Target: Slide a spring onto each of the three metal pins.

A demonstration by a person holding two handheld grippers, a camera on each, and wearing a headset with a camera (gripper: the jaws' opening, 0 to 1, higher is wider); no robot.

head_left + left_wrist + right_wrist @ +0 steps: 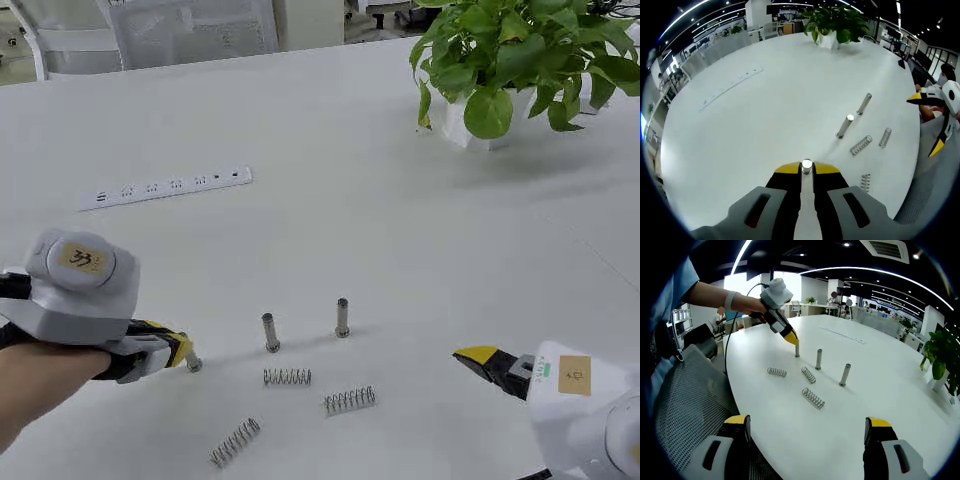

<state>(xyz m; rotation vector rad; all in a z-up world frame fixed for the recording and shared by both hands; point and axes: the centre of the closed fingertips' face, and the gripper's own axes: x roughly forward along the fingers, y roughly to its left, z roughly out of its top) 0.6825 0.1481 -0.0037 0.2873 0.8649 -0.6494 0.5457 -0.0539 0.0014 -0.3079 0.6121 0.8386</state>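
Here, the left tongs, stickered apparently "33", pinch a pin; the right tongs gape empty.

Open-plan office, white table, potted plant, power strip, mesh chairs

Light-grey left gripper at 8 o'clock, right gripper at 4: black jaws, yellow tips, tan number stickers. Blue short sleeve, pale wristband, black cable.
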